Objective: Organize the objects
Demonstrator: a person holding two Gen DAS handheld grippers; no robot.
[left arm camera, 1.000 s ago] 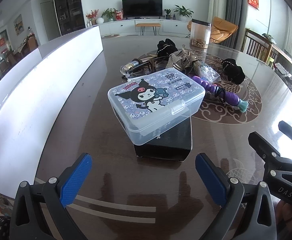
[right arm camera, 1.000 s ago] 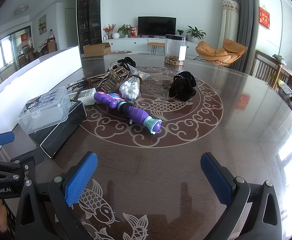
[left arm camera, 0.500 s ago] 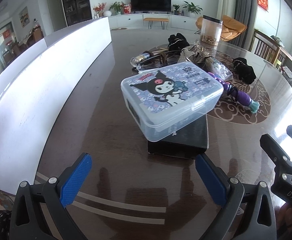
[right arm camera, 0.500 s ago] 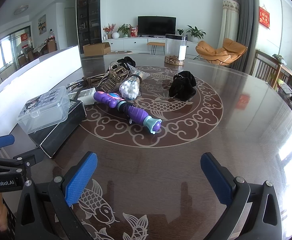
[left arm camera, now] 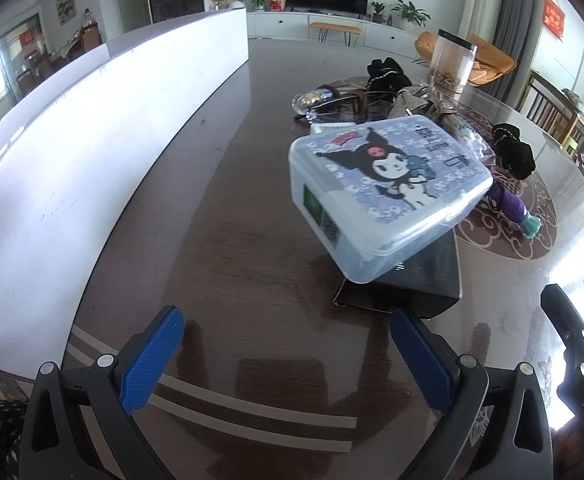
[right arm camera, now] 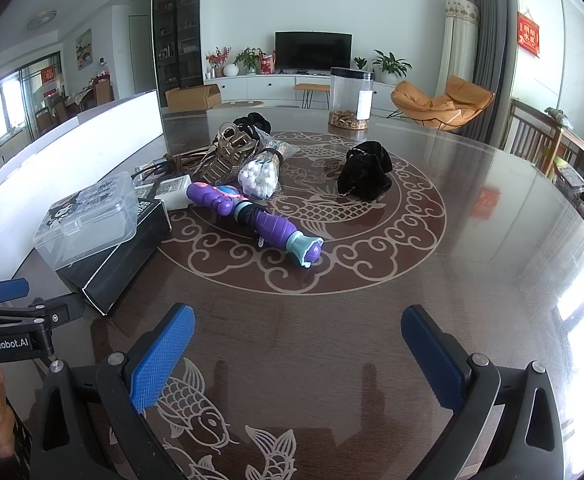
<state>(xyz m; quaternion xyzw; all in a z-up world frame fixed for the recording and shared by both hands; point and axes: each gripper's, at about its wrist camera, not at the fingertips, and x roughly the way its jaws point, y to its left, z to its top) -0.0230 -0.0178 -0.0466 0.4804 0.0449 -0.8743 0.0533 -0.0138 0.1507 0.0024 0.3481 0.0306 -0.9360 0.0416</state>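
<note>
Big dark glossy tabletop (right arm camera: 472,248) with a pale ring of cloud scrolls and fish drawn in the middle, sitting in a bright living room: TV (right arm camera: 312,51) on the far wall over a long white cabinet, potted plants, an orange lounge chair (right arm camera: 442,102) off to the right, grey curtains. A long white panel (left arm camera: 91,152) runs along the tabletop's left edge. The clear plastic box (left arm camera: 384,192) has a cartoon character printed on its purple lid and a snap latch on the front; it sits crooked on top of a flat black box (left arm camera: 416,280) near the left edge, one corner hanging past it. Just beyond, toward the middle, there's a purple toy (right arm camera: 251,216) with a teal flared end, a bag of white balls (right arm camera: 260,174), a woven sandal (right arm camera: 227,156), and a black scrunchie (right arm camera: 366,168) lying apart on the ring pattern. A tall clear jar (right arm camera: 351,98) stands near the far edge. Left claw (left arm camera: 287,356) is wide open over bare tabletop short of the boxes, holding nothing. Right claw (right arm camera: 298,352) is spread wide too, empty, near the front edge.
</note>
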